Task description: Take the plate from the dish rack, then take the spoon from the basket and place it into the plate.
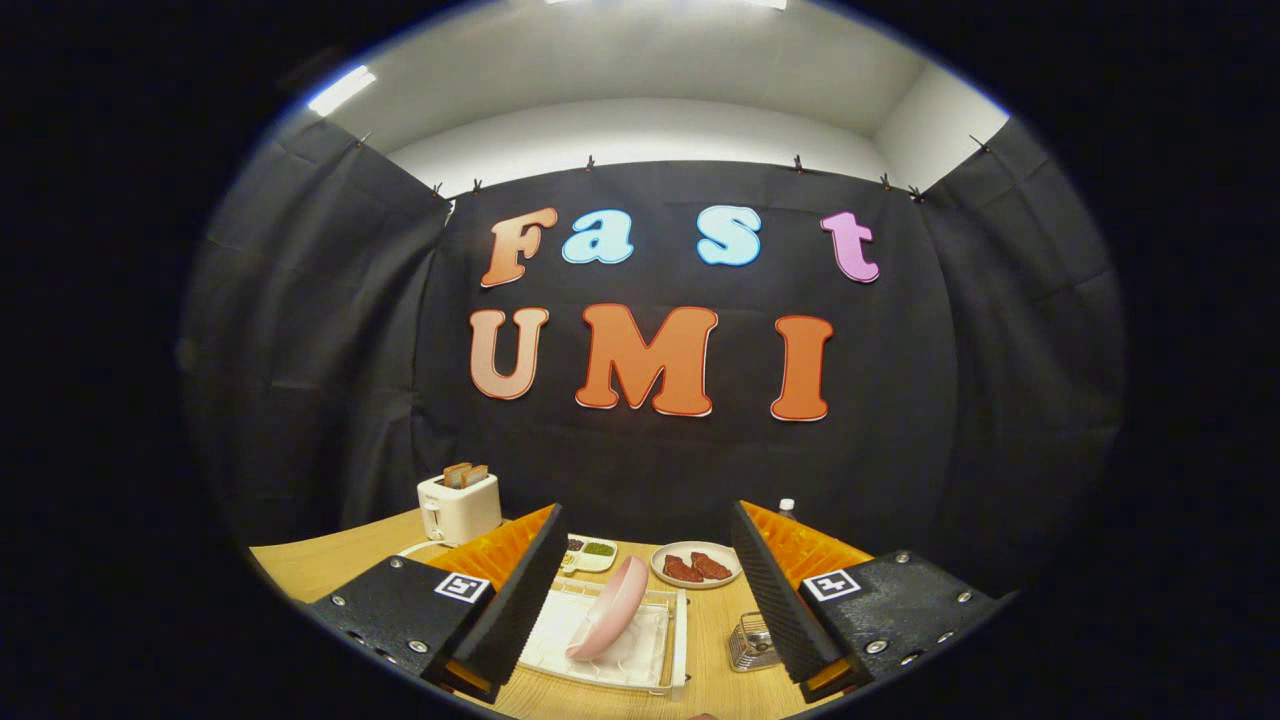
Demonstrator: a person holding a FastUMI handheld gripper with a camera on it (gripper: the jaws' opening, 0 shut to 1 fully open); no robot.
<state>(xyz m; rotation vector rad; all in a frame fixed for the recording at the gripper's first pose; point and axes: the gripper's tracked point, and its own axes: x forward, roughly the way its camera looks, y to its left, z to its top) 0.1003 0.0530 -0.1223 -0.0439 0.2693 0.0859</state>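
A pink plate [610, 620] stands tilted on edge in the white dish rack [672, 650] on the wooden table. It lies ahead of and between my two fingers, nearer the left one. My gripper [645, 590] is open wide, held above the table, with nothing between its fingers. A small wire basket [752, 645] sits just right of the rack, partly hidden behind the right finger [775, 590]; I cannot make out a spoon in it.
A white toaster [458, 505] with bread slices stands at the table's far left. Beyond the rack lie a small divided dish [590, 553] and a plate with red-brown pieces [697, 565]. A bottle cap [786, 506] shows behind the right finger.
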